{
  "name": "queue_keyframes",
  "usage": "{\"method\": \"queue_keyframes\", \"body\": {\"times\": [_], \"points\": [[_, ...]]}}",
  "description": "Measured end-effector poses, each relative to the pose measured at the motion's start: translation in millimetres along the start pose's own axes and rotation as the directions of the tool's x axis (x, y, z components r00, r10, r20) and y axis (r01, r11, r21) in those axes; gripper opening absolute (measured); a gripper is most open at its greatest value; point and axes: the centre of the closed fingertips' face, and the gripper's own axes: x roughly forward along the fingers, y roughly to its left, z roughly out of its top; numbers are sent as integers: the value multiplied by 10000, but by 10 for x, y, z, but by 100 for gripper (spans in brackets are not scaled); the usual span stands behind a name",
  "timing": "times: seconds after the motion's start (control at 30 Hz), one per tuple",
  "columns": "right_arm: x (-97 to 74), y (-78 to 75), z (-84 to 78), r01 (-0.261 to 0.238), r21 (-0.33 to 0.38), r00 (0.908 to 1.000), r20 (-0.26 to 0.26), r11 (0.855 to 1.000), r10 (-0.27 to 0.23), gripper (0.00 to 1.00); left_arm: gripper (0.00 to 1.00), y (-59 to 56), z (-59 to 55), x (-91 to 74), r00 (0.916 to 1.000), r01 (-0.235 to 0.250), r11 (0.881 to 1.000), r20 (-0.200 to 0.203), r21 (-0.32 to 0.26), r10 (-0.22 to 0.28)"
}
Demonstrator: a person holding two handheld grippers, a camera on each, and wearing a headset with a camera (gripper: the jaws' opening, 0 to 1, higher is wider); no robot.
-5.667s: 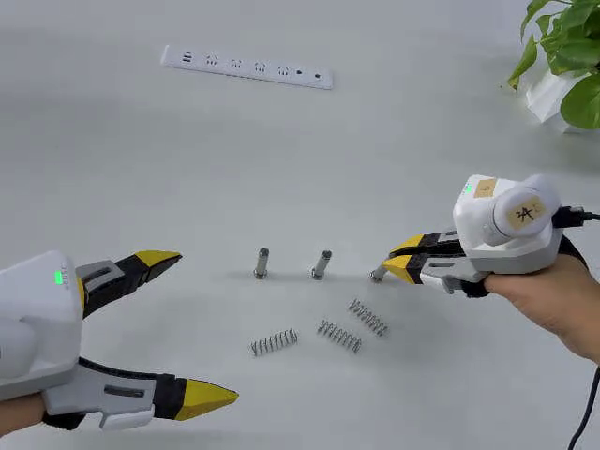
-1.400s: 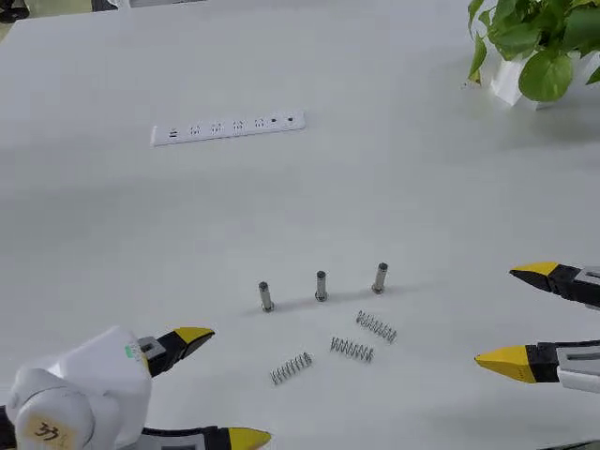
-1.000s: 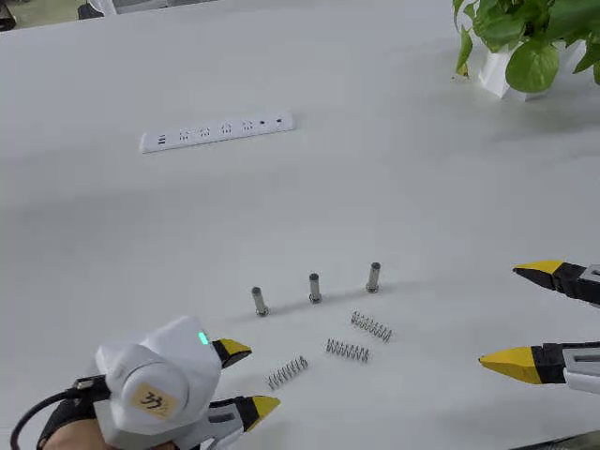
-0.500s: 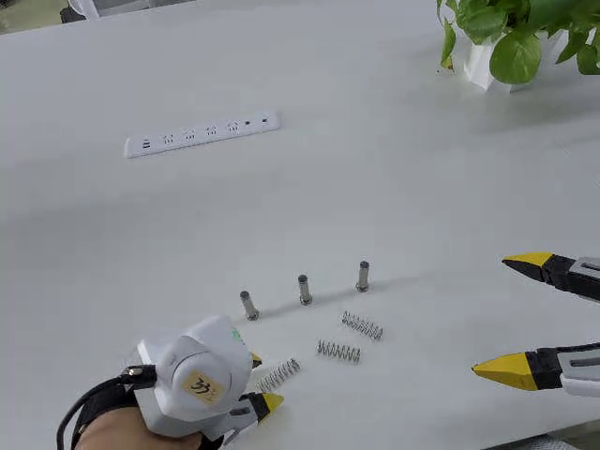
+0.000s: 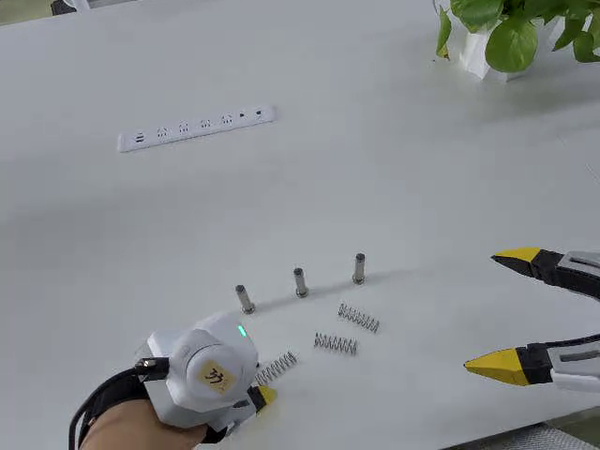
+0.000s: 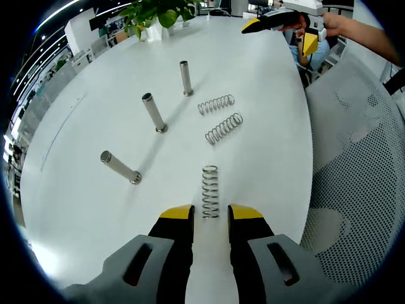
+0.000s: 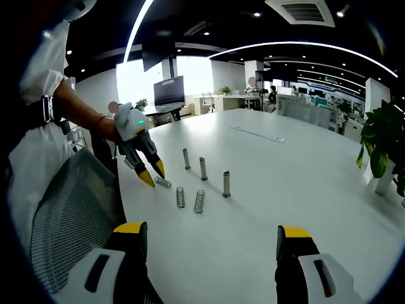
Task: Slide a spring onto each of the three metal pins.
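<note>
Three metal pins stand in a row on the white table: left pin (image 5: 245,299), middle pin (image 5: 300,282), right pin (image 5: 359,268). In front of them lie three loose springs: the near-left spring (image 5: 277,367), the middle spring (image 5: 335,344) and the right spring (image 5: 359,318). My left gripper (image 6: 211,213) is low at the near-left spring (image 6: 209,190). Its jaws are narrowed to a small gap, with the spring's near end between the tips and not pinched. My right gripper (image 5: 497,311) hovers wide open to the right of the springs, holding nothing.
A white power strip (image 5: 195,127) lies at the back left. A potted plant (image 5: 506,33) stands at the back right. The table's near edge runs just behind my left gripper, with a mesh chair (image 6: 354,190) beyond it.
My left gripper has moved forward and right up to the near-left spring, and its jaws have narrowed around the spring's end. The right gripper has barely moved; the head camera shifted.
</note>
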Motion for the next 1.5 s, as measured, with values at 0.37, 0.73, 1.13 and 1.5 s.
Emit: {"method": "queue_keyframes", "body": {"times": [0.37, 0.73, 1.13, 1.5], "points": [[13, 18, -9, -21, 38, 10000, -12, 10000, 21, 83, 12, 3, 7, 16, 9993, 36, 10000, -360, 24, -35], [26, 60, -9, -109, -18, 9999, -80, 9999, 109, 83, 7, -5, -11, 15, 9981, 123, 9999, -600, 24, -122], [51, 77, 3, -177, -69, 9997, -185, 9998, 176, 82, 7, -10, -20, 3, 9982, 137, 9999, -589, 28, -135], [116, 113, 69, -339, -174, 9992, -207, 9993, 336, 81, 7, -32, -44, -19, 9986, 192, 9998, -489, -93, -196]]}}
